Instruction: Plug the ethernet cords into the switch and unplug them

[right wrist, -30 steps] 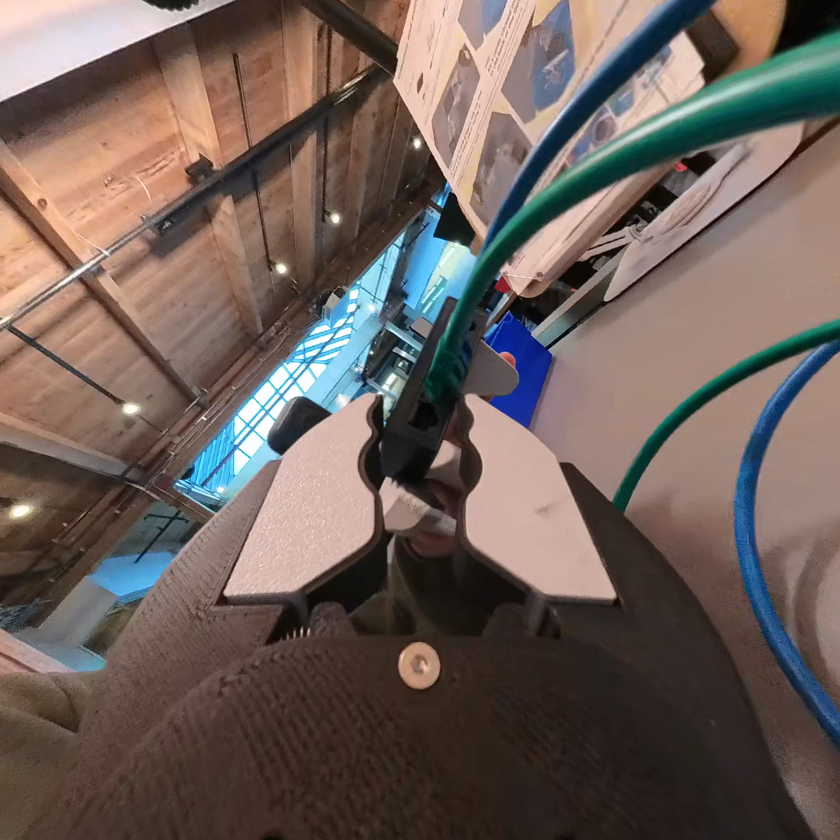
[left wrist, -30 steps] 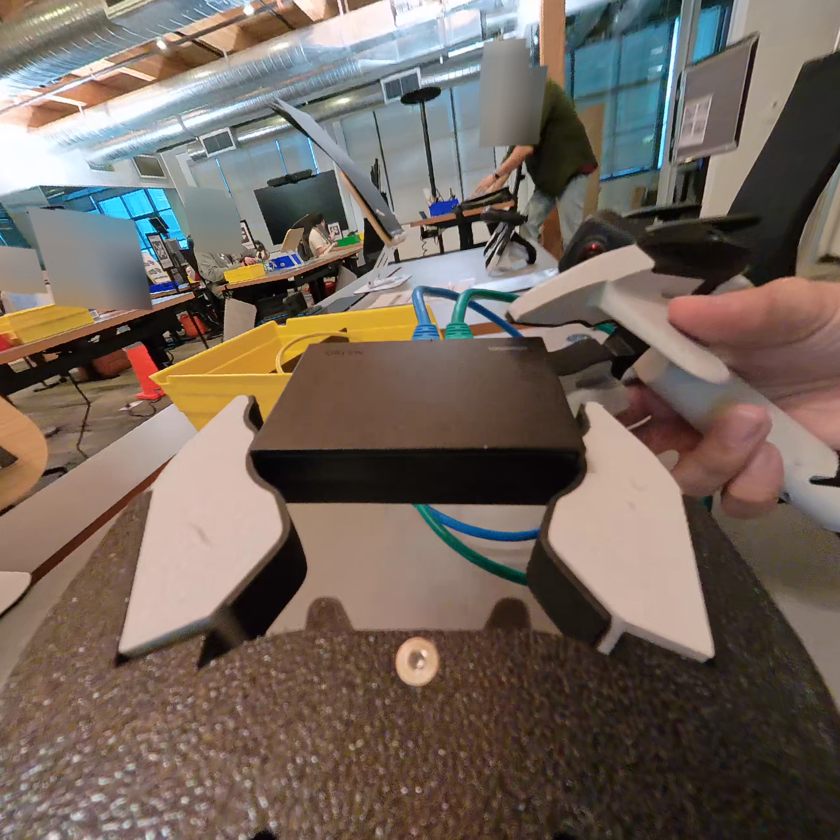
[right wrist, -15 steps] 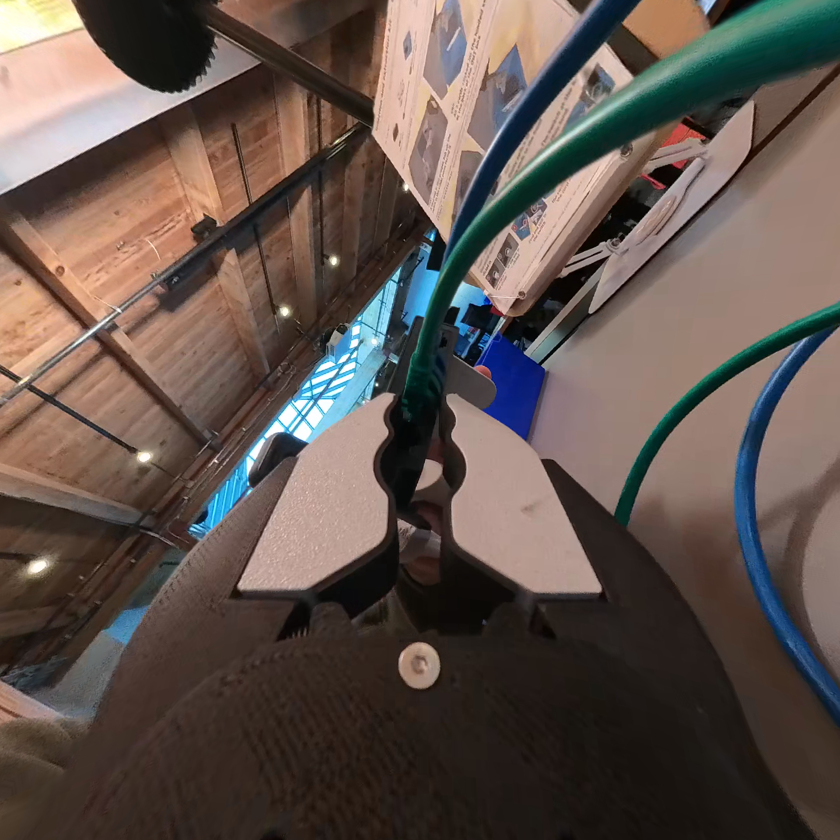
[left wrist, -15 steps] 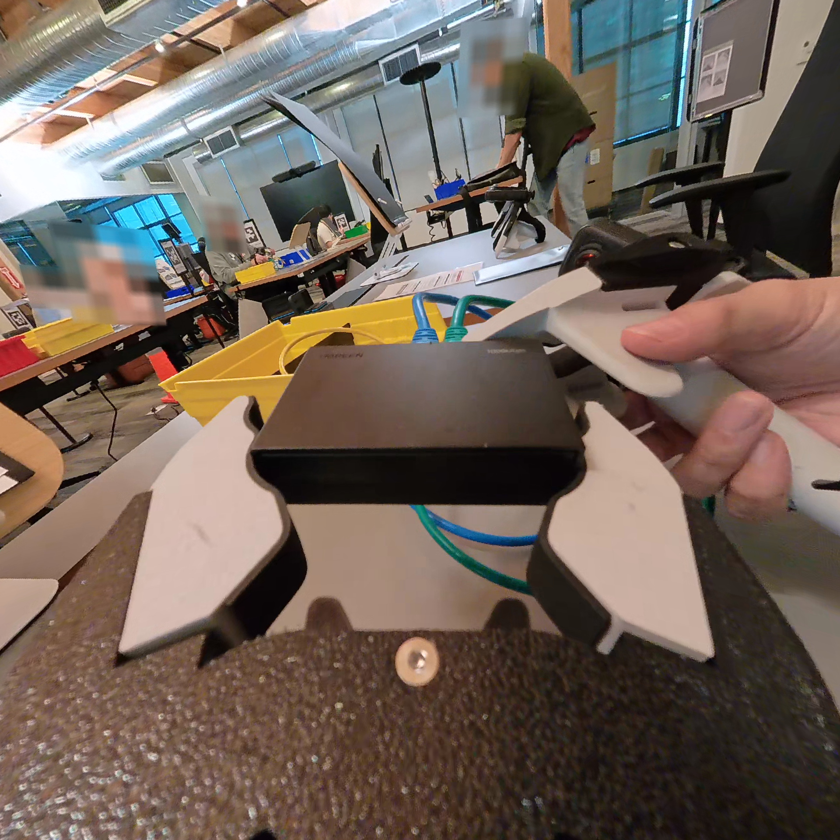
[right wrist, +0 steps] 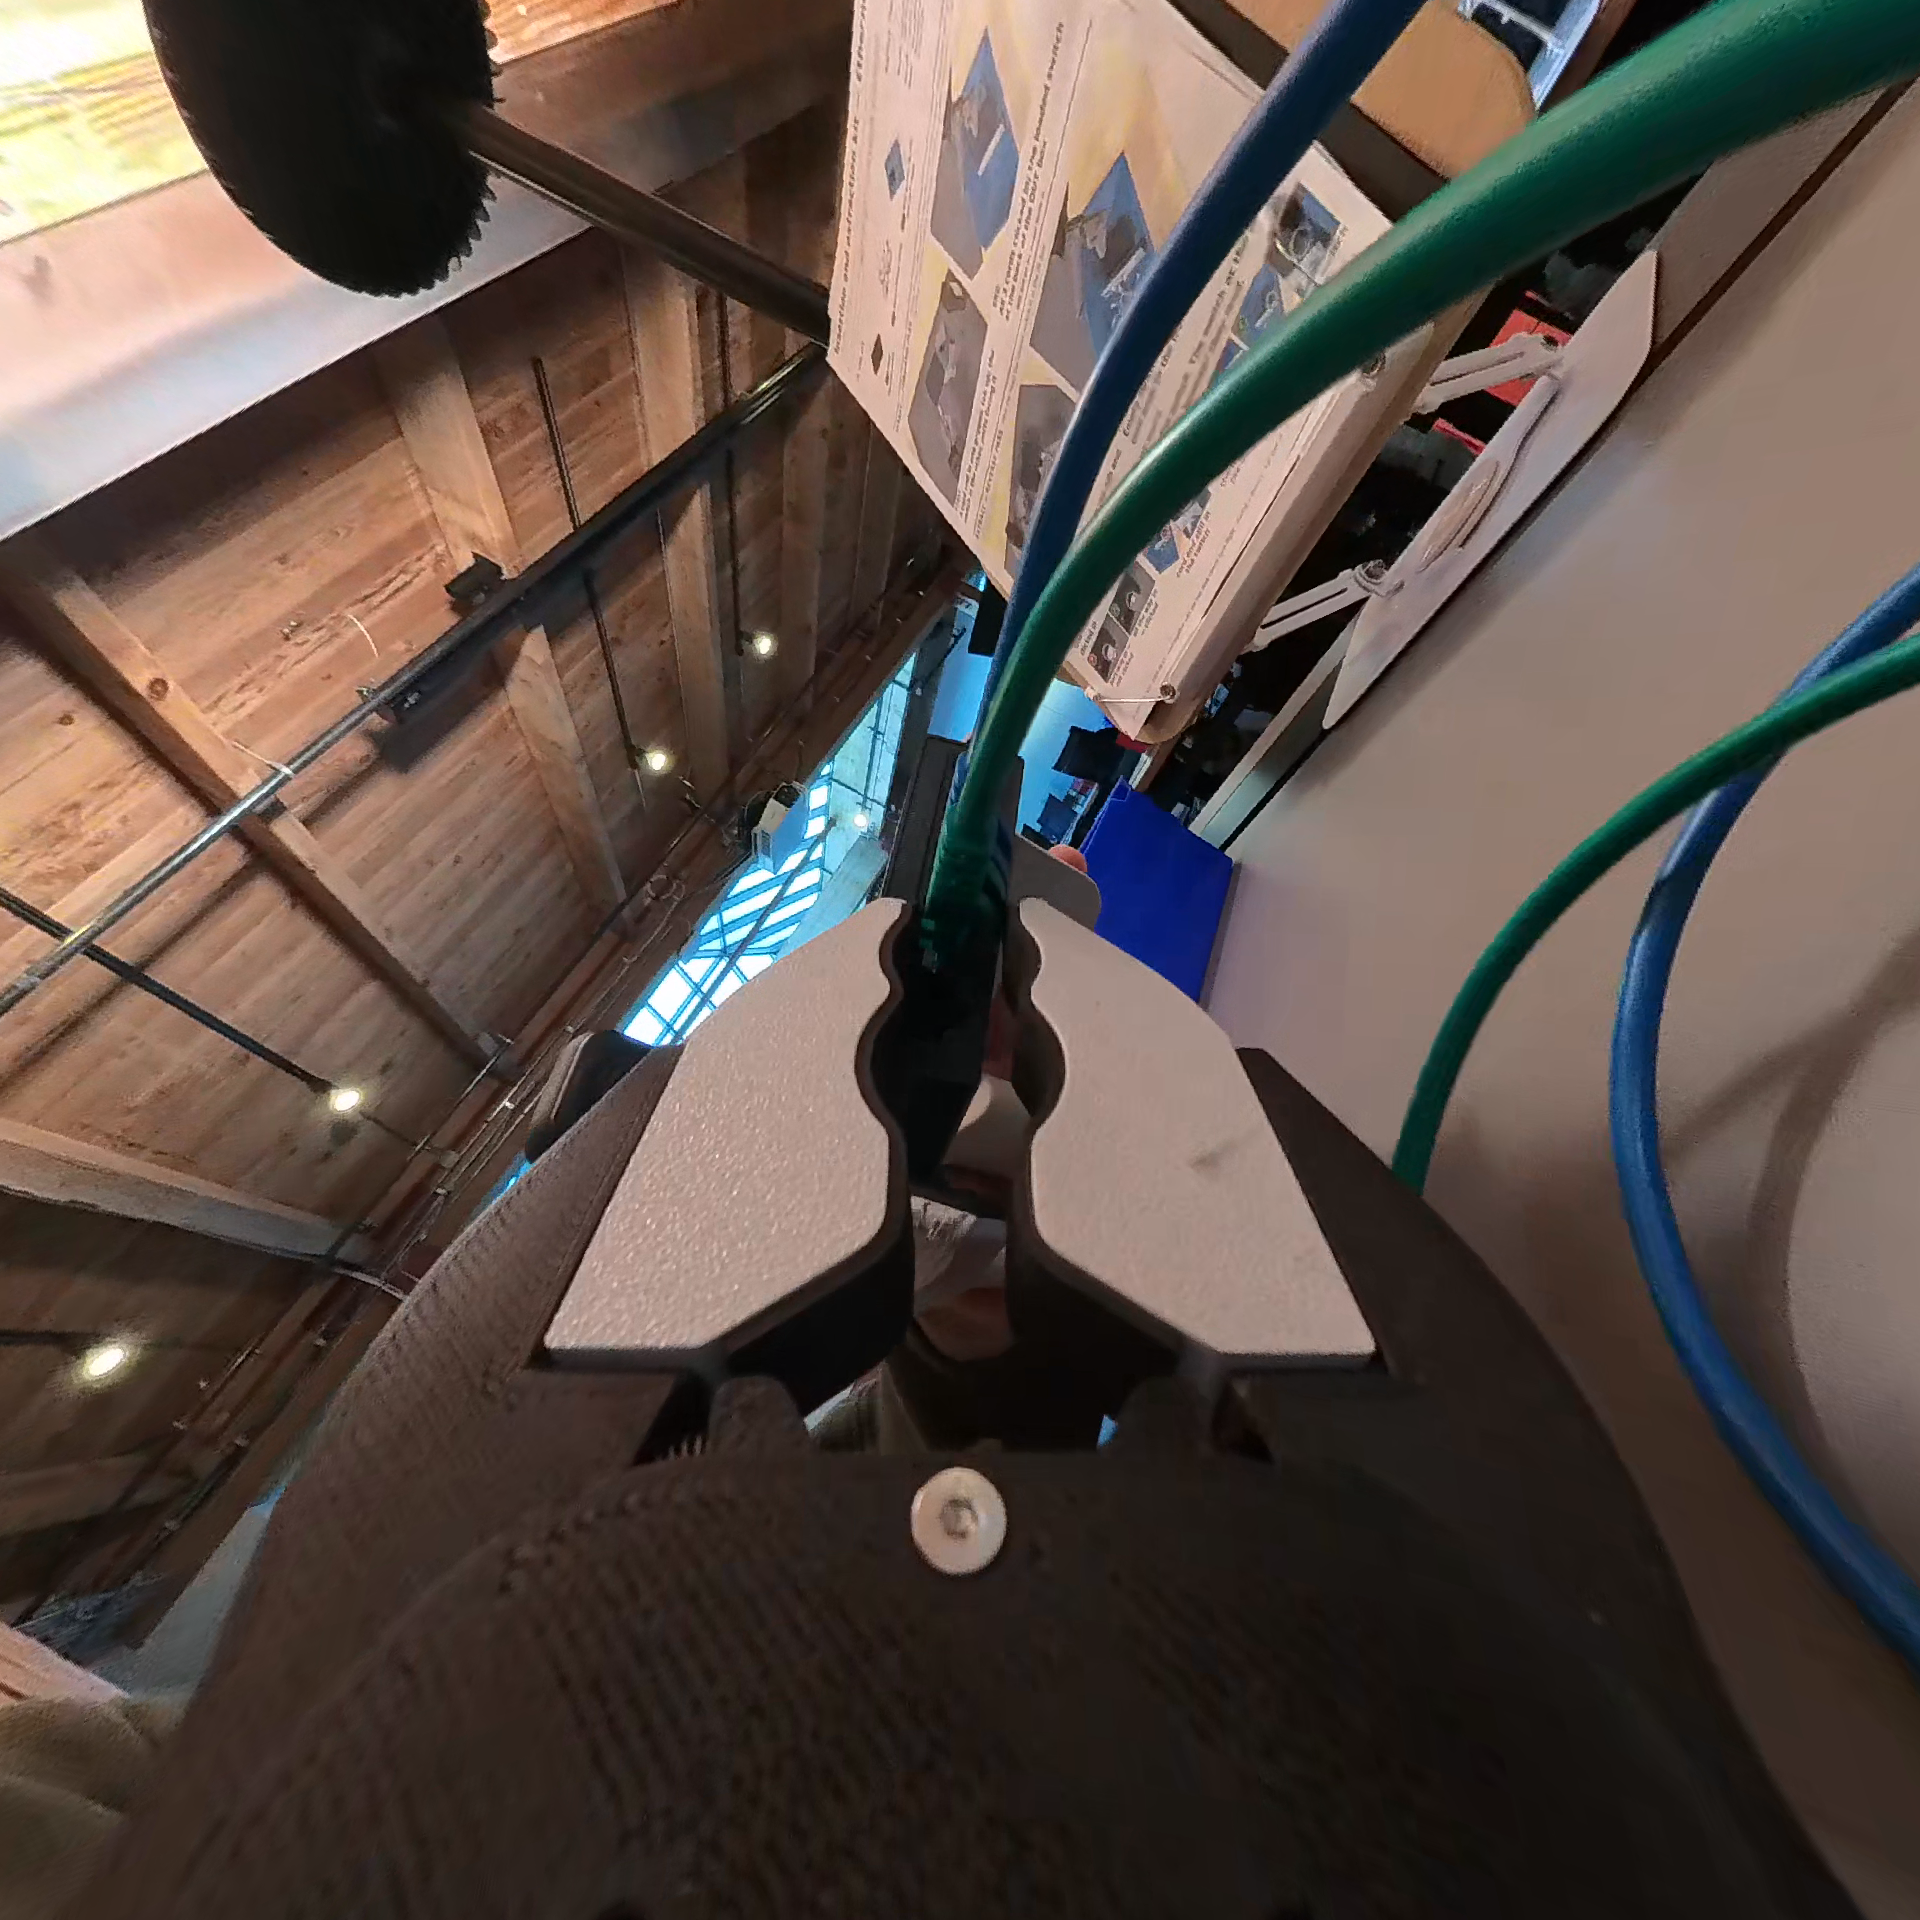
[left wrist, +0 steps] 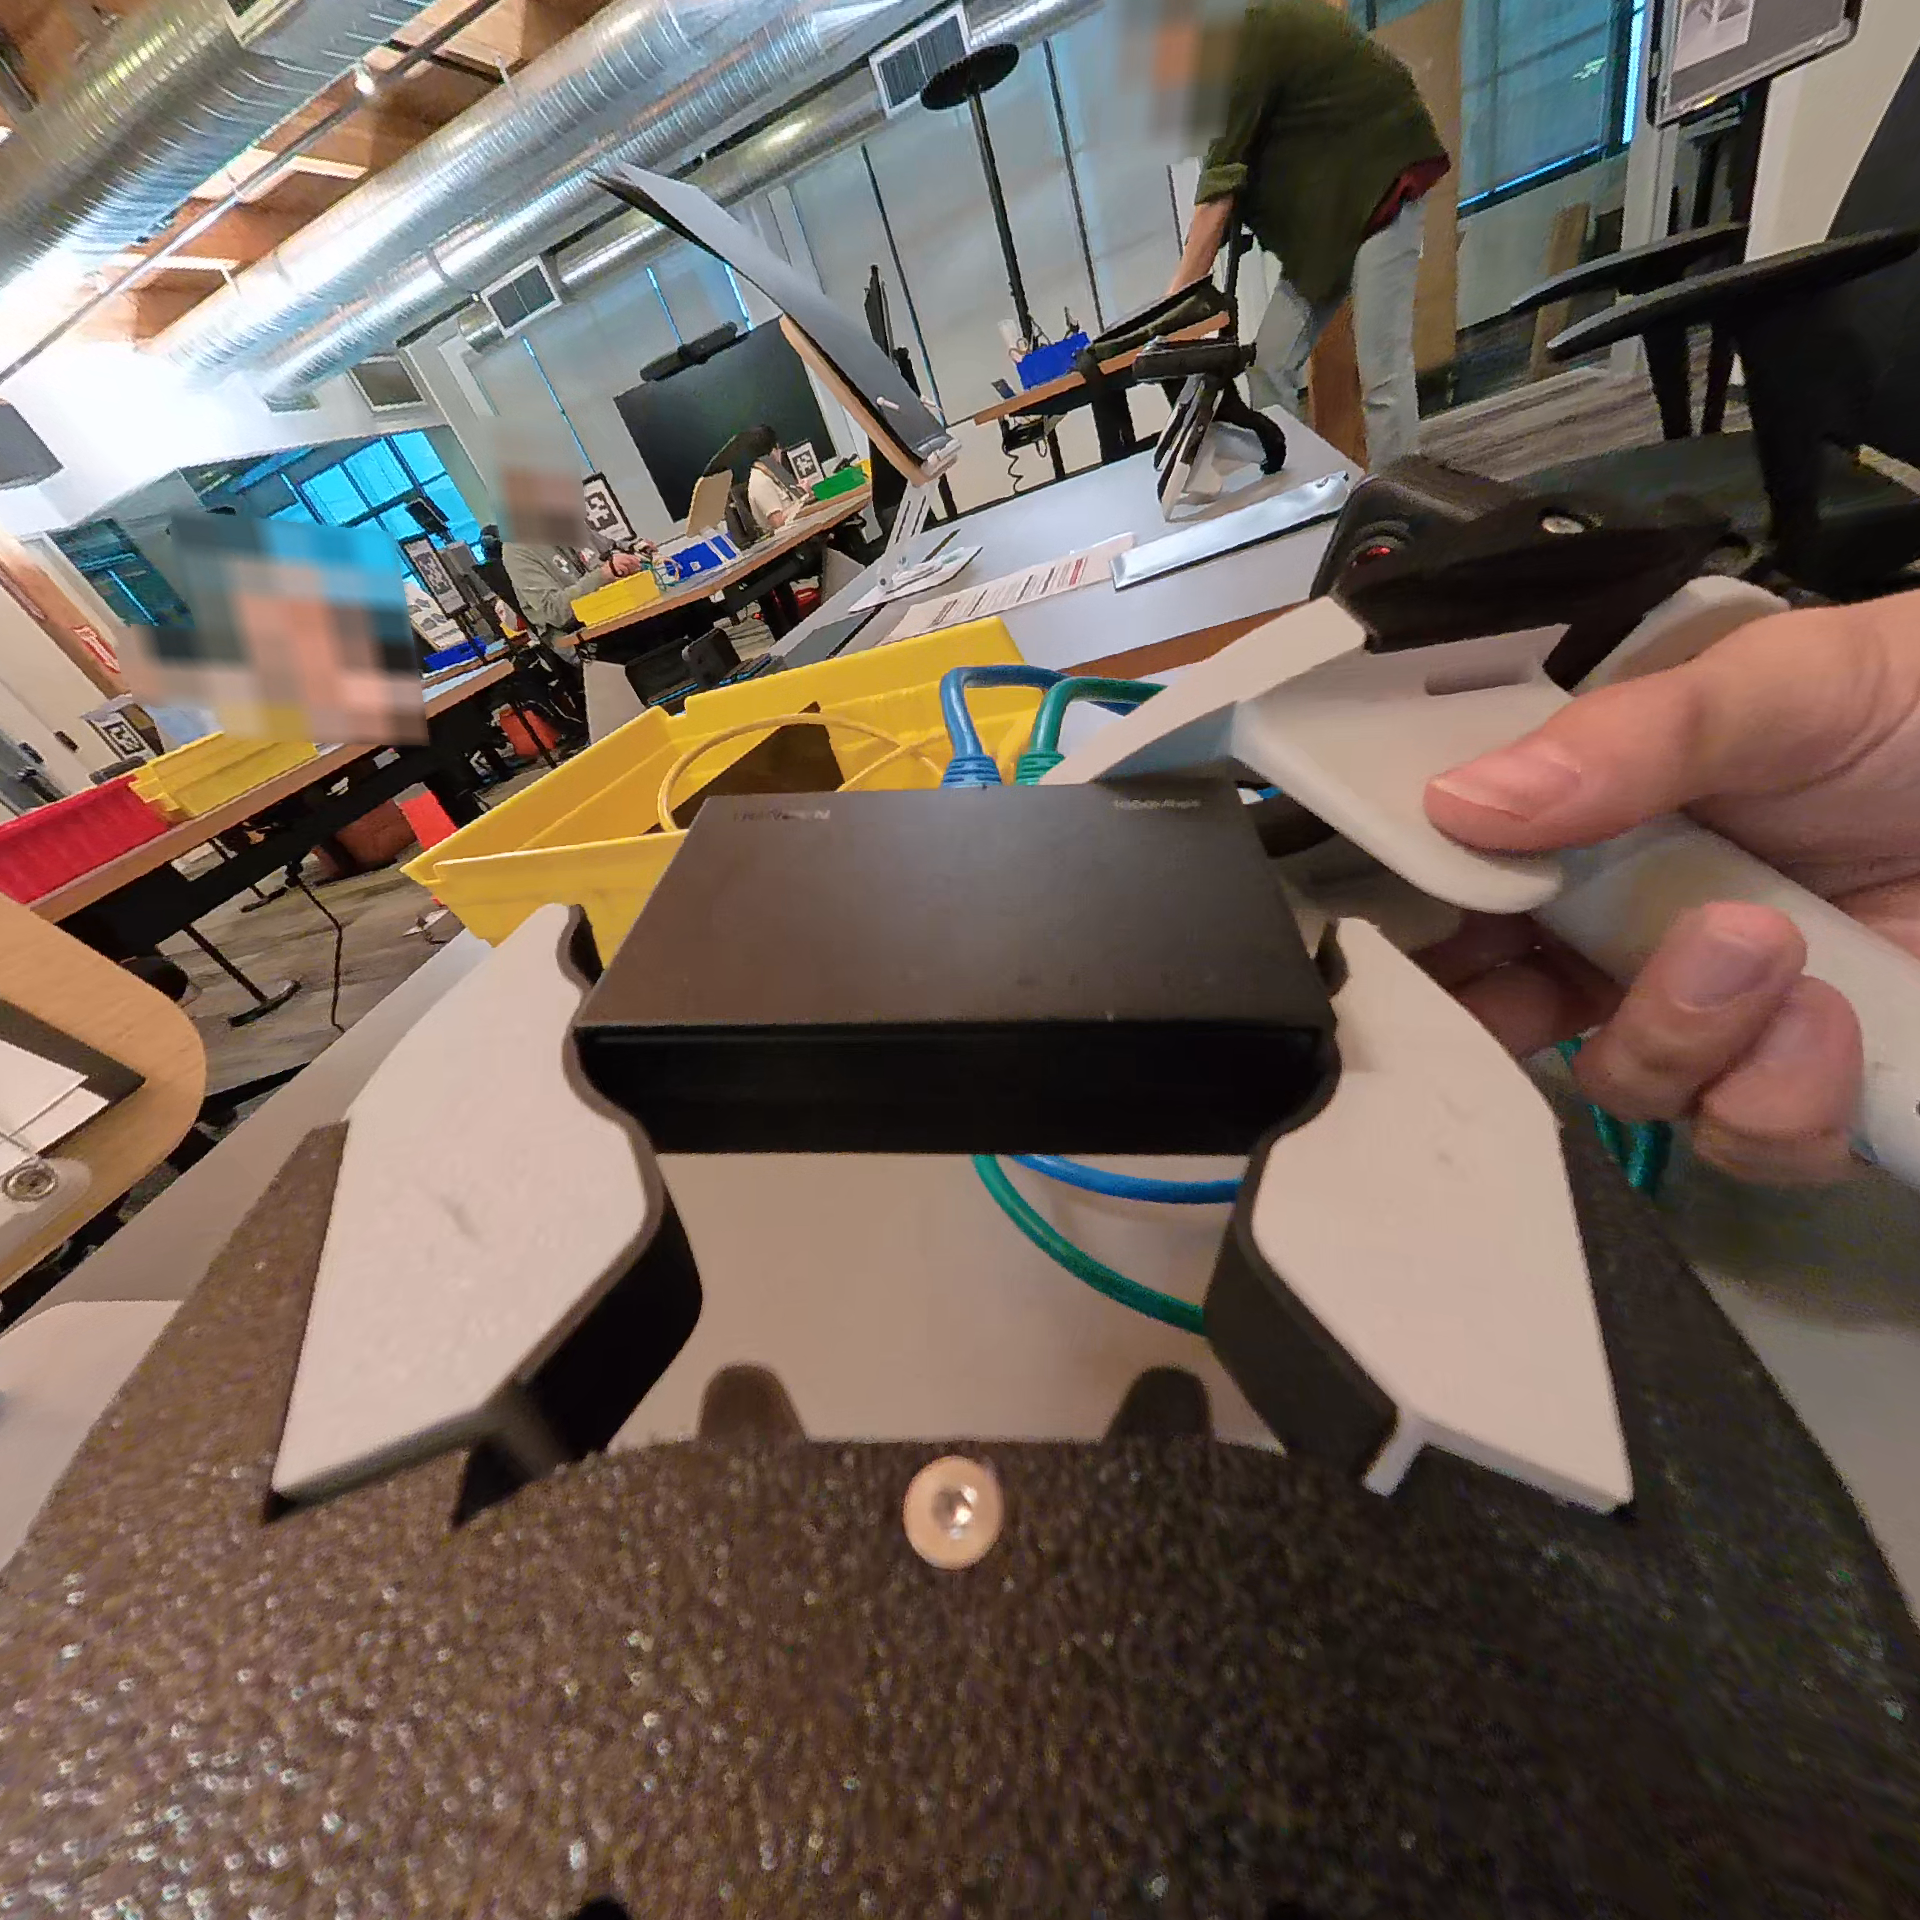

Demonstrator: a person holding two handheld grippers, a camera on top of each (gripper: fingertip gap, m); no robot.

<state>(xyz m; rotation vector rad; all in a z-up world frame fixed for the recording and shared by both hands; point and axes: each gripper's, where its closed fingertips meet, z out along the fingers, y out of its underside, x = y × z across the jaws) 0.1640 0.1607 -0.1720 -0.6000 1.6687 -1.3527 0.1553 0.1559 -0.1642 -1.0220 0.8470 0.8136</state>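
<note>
My left gripper (left wrist: 951, 997) is shut on the black switch (left wrist: 951, 914) and holds it by its sides above the table. A blue cord (left wrist: 971, 764) and a green cord (left wrist: 1036, 764) sit side by side at the switch's far edge. My right gripper (left wrist: 1101, 764), held by a hand (left wrist: 1714, 831), reaches in there from the right. In the right wrist view my right gripper (right wrist: 958, 940) is shut on the green cord's plug (right wrist: 961, 894). The green cord (right wrist: 1195, 447) and the blue cord (right wrist: 1122, 343) arch away upward. The switch's ports are hidden.
A yellow bin (left wrist: 540, 862) with a pale cord stands just beyond the switch. Loops of both cords lie on the grey table (right wrist: 1558, 935). An instruction sheet on a stand (right wrist: 1039, 312) is behind. A person (left wrist: 1320, 156) works at a far desk.
My right gripper's fingers have closed in from a wider gap onto the green plug and slid up along it. My left gripper has kept hold of the switch.
</note>
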